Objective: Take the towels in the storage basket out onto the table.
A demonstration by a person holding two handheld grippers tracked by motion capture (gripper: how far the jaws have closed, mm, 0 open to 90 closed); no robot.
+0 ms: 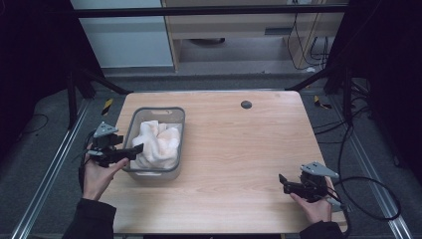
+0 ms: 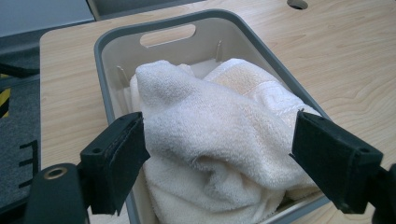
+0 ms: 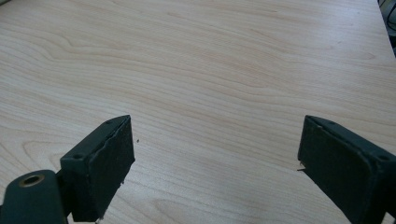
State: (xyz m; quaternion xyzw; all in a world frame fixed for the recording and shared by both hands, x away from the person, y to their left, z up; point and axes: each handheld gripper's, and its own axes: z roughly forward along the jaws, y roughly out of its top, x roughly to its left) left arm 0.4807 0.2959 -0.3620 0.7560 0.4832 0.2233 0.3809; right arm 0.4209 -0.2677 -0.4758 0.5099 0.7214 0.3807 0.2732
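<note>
Wooden table (image 1: 239, 149); grey basket (image 1: 130, 128) lengthwise front-to-back, towel (image 1: 159, 142) inside.

1 counter (image 1: 234, 149), light wood. 1 grey basket (image 1: 130, 130) at its left side. Inside: 1 heap of white towel (image 1: 158, 144); can't tell if it's 1 towel or more. 1 round dark hole (image 1: 246, 104) at far edge. 2 hand-held grippers: left hand-held gripper (image 1: 134, 149), right hand-held gripper (image 1: 282, 180).
</note>
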